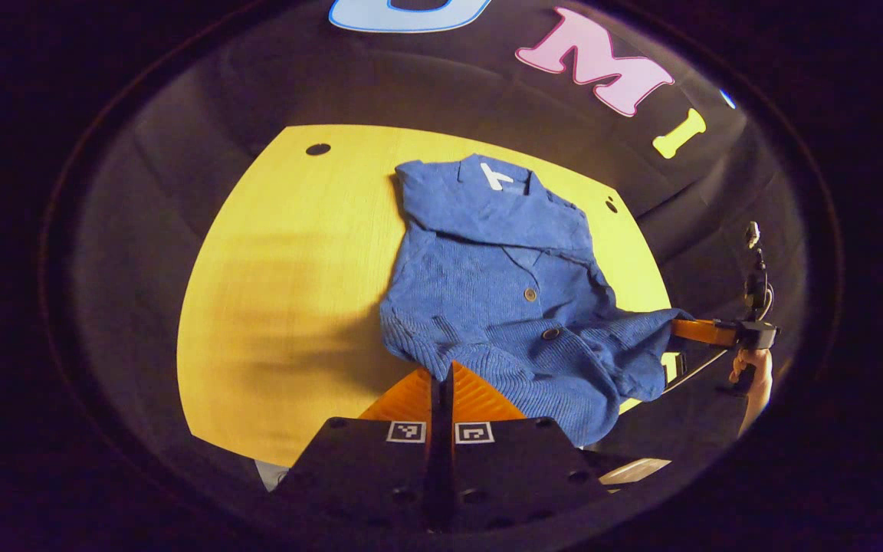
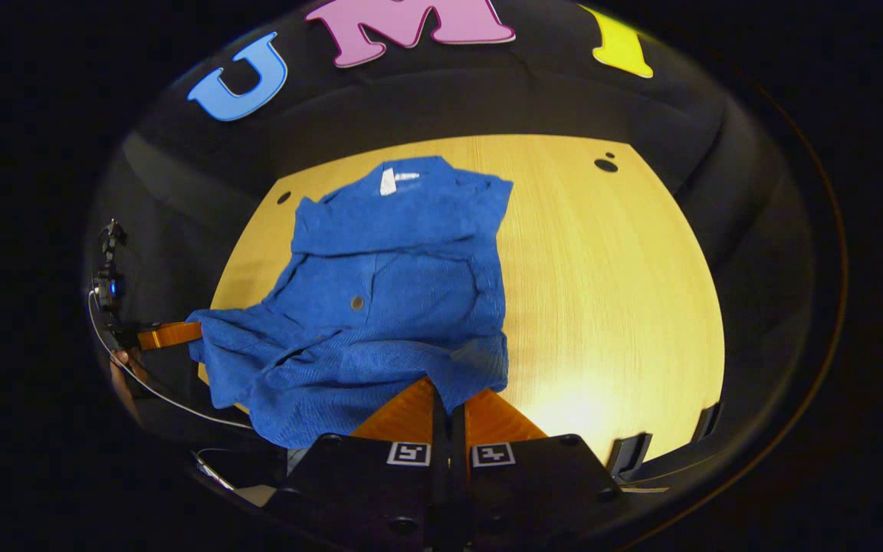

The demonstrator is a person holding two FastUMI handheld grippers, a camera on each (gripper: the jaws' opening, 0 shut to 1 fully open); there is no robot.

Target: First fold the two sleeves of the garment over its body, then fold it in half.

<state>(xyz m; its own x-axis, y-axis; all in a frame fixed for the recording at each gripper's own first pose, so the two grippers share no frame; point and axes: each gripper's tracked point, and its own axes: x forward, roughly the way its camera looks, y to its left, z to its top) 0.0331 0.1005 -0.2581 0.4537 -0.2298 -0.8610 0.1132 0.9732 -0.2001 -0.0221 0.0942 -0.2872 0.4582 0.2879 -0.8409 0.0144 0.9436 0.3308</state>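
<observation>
Both hand-held grippers, left [image 1: 441, 376] and right [image 2: 445, 399], clamp the blue garment's [image 1: 503, 291] near hem on the worktop [image 1: 288, 291]; cloth hides their fingertips.

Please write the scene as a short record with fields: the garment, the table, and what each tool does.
garment: blue knitted cardigan with buttons, near hem lifted
table: yellow wooden top
left tool: shut on the cardigan's near hem
right tool: shut on the cardigan's near hem
sleeves: appear folded onto the body
collar: at the far side, white label showing
</observation>
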